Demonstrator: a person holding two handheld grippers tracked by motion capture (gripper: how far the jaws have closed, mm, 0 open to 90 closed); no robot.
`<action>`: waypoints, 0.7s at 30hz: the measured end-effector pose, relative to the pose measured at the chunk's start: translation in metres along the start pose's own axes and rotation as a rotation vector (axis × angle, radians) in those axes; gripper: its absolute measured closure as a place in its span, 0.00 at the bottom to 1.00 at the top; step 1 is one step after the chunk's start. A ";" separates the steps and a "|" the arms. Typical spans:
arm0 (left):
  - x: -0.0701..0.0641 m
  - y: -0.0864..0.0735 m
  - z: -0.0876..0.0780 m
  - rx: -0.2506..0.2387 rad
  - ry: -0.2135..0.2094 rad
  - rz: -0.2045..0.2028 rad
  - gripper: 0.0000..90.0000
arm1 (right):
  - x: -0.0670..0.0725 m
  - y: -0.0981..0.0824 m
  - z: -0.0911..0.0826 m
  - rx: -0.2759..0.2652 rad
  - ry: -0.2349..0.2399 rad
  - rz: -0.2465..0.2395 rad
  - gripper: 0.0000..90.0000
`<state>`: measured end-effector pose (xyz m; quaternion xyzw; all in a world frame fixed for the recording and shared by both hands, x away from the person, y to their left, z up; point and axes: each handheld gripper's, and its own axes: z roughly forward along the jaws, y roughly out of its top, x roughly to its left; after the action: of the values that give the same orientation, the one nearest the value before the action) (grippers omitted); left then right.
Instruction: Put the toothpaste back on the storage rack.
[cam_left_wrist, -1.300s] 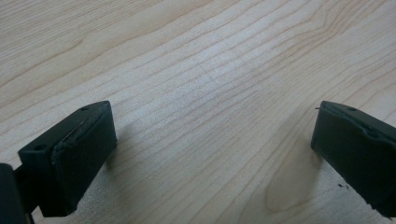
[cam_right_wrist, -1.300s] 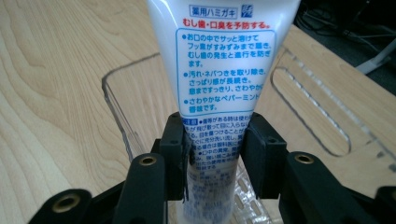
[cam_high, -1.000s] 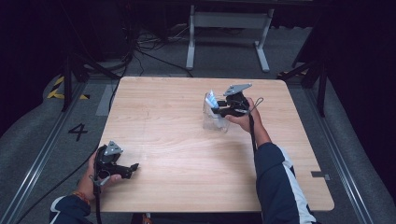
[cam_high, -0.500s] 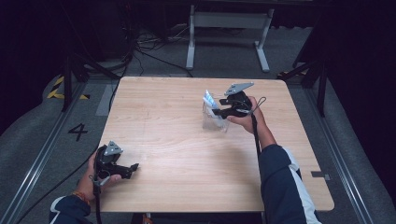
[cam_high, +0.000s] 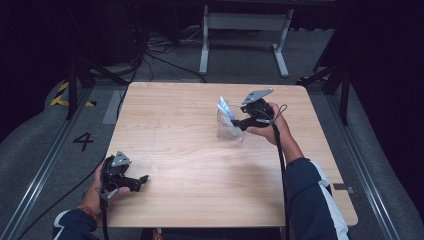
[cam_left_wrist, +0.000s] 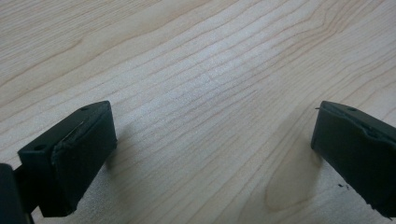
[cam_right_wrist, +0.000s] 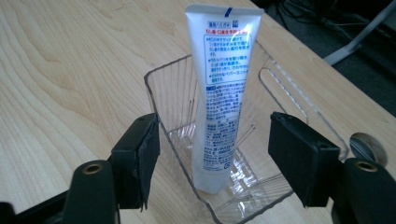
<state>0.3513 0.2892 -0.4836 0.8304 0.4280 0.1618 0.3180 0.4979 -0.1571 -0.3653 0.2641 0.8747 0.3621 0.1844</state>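
Observation:
A clear plastic container (cam_right_wrist: 173, 91) stands on the wooden table (cam_high: 170, 130), right of centre. A white toothpaste tube (cam_right_wrist: 222, 93) with blue and red print stands upright in it, cap end down. My right gripper (cam_right_wrist: 219, 161) is open, its jaws wide apart at either side of the container's near corner, clear of the tube. In the high view the right gripper (cam_high: 241, 123) sits against the container (cam_high: 227, 131) and the tube (cam_high: 223, 107). Near the front left corner my left gripper (cam_high: 142, 181) is open over bare wood, and the left gripper (cam_left_wrist: 210, 154) has nothing between its jaws.
A round hole (cam_right_wrist: 368, 148) is cut in the tabletop just beyond the container. A metal stand (cam_high: 242, 22) and cables lie on the dark floor behind the table. A rail (cam_high: 35, 175) runs along the floor at the left.
The right forearm has swung slightly to the right, while its gripper stays by the container. The left gripper has not moved.

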 end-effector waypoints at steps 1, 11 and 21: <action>0.000 0.000 0.000 0.001 0.002 -0.001 0.01 | 0.001 0.000 -0.002 -0.012 -0.003 0.005 0.39; 0.000 0.000 0.000 -0.001 0.003 0.002 0.01 | 0.004 -0.009 -0.022 0.006 -0.030 -0.020 0.39; 0.000 0.000 0.000 -0.001 0.002 0.002 0.01 | 0.004 -0.025 -0.043 -0.010 -0.070 -0.023 0.33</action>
<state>0.3513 0.2894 -0.4836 0.8305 0.4275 0.1632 0.3177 0.4649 -0.1927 -0.3551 0.2655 0.8689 0.3550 0.2202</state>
